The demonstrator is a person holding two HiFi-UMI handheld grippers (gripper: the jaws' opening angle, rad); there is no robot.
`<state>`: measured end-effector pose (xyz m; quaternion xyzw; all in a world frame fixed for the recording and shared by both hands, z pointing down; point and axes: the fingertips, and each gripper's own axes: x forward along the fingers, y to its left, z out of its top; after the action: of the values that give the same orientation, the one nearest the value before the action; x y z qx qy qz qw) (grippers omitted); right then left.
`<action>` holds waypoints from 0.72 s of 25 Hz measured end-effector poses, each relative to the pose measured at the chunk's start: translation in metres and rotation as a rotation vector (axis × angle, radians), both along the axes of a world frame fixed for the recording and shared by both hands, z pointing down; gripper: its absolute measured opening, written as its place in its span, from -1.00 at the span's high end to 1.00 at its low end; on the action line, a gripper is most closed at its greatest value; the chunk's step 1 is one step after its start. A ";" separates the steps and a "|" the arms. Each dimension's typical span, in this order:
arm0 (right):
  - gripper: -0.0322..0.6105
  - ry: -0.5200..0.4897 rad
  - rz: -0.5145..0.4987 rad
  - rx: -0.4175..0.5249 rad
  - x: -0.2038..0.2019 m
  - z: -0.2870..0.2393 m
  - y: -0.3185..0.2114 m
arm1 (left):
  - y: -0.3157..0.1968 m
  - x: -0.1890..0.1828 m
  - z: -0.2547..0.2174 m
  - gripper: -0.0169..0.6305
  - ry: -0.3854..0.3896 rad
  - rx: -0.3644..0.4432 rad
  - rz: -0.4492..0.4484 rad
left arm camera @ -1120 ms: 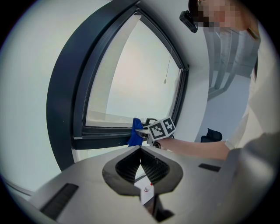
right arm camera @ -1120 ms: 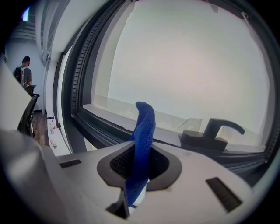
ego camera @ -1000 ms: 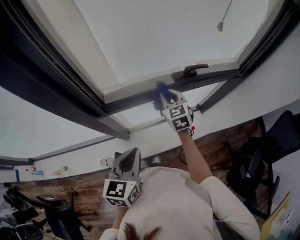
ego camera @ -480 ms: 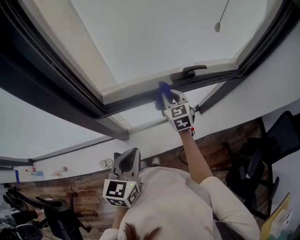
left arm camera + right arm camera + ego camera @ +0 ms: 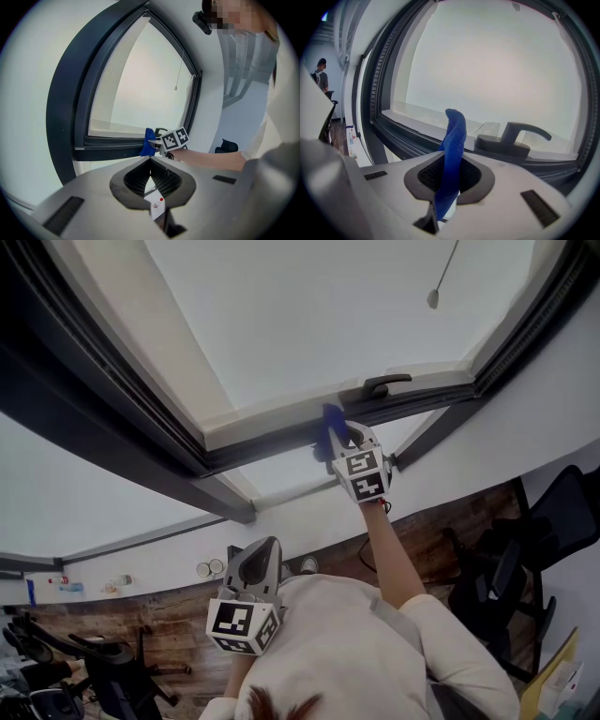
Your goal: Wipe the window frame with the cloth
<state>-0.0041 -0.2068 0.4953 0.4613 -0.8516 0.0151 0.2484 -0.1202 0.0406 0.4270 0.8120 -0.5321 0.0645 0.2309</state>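
Right gripper (image 5: 341, 439): I see it clamped on cloth (image 5: 328, 421) — cloth at frame (image 5: 253, 447) | left gripper (image 5: 261, 562): closed, empty

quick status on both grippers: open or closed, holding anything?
Left gripper: closed, nothing between its jaws.
Right gripper: closed on the blue cloth, raised at the window frame.

Bright frosted window pane (image 5: 309, 315), white wall (image 5: 553, 399), wood-plank floor (image 5: 469, 512), black office chairs (image 5: 567, 504) at right
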 end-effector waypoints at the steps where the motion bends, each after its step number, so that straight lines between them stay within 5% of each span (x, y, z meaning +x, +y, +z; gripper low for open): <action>1: 0.76 0.000 0.000 -0.001 0.000 0.000 0.000 | 0.000 0.000 -0.001 0.92 0.000 0.000 0.000; 18: 0.76 -0.012 0.028 -0.003 0.014 0.000 -0.004 | -0.005 0.003 -0.001 0.92 -0.002 0.001 0.013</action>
<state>0.0098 -0.2109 0.4955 0.4727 -0.8466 0.0225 0.2437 -0.1174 0.0357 0.4260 0.8155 -0.5271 0.0662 0.2296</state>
